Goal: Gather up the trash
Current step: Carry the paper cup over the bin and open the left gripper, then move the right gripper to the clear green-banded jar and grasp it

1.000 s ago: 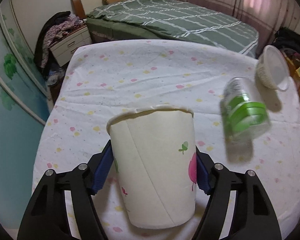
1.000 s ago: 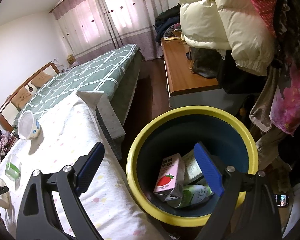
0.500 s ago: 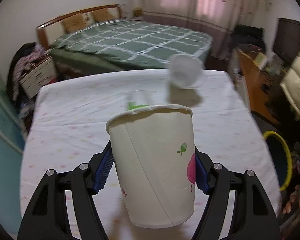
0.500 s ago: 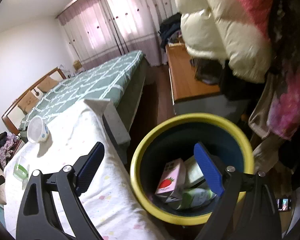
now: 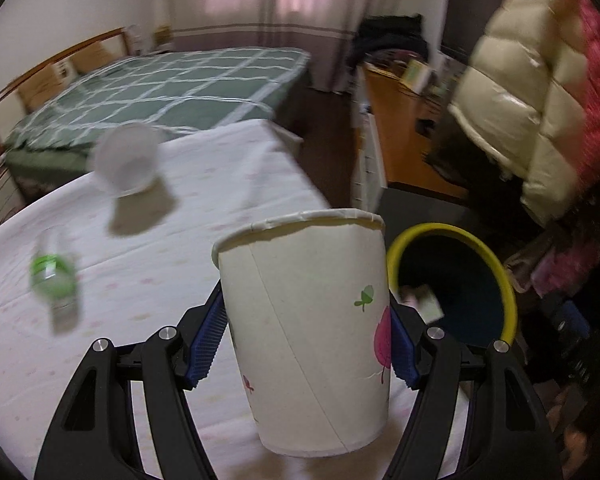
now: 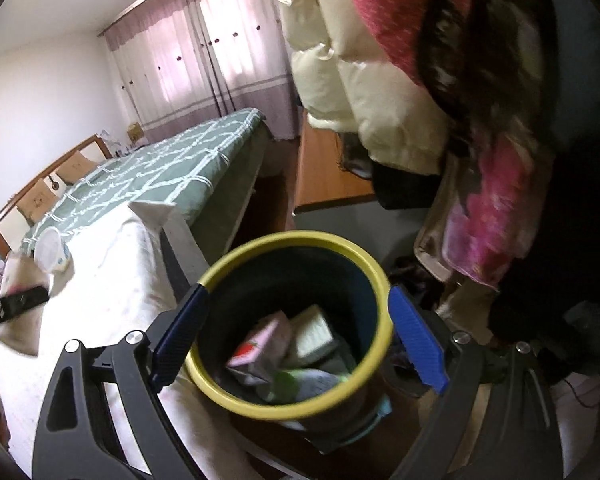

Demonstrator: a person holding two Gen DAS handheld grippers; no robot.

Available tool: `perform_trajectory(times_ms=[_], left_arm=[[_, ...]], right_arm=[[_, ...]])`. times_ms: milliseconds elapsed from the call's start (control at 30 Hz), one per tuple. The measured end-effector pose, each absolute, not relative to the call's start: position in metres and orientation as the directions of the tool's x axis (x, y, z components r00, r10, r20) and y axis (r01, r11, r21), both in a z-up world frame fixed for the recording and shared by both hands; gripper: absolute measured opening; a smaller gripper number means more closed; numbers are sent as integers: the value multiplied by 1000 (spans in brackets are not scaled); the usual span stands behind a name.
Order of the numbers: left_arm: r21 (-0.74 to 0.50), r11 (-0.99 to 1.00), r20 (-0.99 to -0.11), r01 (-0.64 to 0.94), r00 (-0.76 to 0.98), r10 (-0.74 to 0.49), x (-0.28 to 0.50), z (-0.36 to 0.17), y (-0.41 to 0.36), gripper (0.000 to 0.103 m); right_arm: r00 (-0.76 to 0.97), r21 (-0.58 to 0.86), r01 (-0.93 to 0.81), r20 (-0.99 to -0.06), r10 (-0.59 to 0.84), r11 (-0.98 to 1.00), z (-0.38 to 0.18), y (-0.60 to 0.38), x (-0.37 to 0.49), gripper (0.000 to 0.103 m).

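Paper cup (image 5: 308,328) clamped in left claw (image 5: 306,340), bin (image 5: 452,280) just right; right claw (image 6: 296,338) open, straddling bin rim.

Yellow-rimmed bin (image 6: 236,396) — between the spread blue pads of the right gripper (image 6: 298,344), untouched by either. Inside: strawberry carton (image 6: 260,346), pale box (image 6: 314,334). White-clothed table (image 6: 112,280) beside it — plastic cup (image 6: 52,250) far left.
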State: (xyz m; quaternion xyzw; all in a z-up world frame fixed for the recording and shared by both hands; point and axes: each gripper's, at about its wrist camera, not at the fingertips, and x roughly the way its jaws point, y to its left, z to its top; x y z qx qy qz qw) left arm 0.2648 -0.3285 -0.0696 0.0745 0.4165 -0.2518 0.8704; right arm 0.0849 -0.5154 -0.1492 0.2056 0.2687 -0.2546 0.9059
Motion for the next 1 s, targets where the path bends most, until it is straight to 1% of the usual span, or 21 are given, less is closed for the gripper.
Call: perform_trajectory(times_ms=[267,567,600,633,667,733,833,1000], left_arm=[[-83,784,-781,615,448,-435,248,-84,-429,69],[-107,745,-797,658,391,-460,247,-105,-481,71],[-107,739,-800,665,384,-461,247,-107,-486,74],[-105,737,-800,668,384,-462,247,-107,-489,85],[-101,740,-794,665,394,-463,247,-108,-492,91],[-99,744,-787,661,405,-465,247,-108,-494,92],[-128,742,-765,658,411,-496,244,-100,-479,92],[-145,775,-710,615,481,-515,239,-77,-409,94]], right_arm=[[701,231,615,-599,-388,754,-156,-540,64,86],[681,239,656,-596,-425,716,-155,-562,42,86],[680,238,659,-595,-428,714,-155,-563,41,86],[679,237,660,-595,-430,713,-155,-563,40,86],[677,236,662,-596,-432,711,-155,-564,38,86],[677,235,662,-595,-433,712,-154,-561,37,86],[675,230,661,-598,-431,715,-154,-560,37,86],[679,222,636,-616,-399,739,-157,-549,54,86]])
